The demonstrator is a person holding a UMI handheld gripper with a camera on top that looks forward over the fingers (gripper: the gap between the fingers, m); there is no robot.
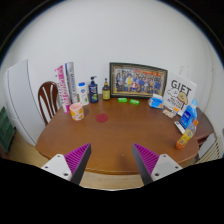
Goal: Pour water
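Note:
My gripper hangs open over the near edge of a brown oval table, with nothing between its purple-padded fingers. At the far left of the table stand a dark bottle, a smaller bottle and a white bottle. A yellow-orange cup sits in front of them. A small red round thing lies on the tabletop beyond the fingers. All of these are well ahead of the gripper.
A framed picture leans against the wall at the back. A white GIFT bag and several packets and bottles crowd the table's right side. A wooden chair stands at the left.

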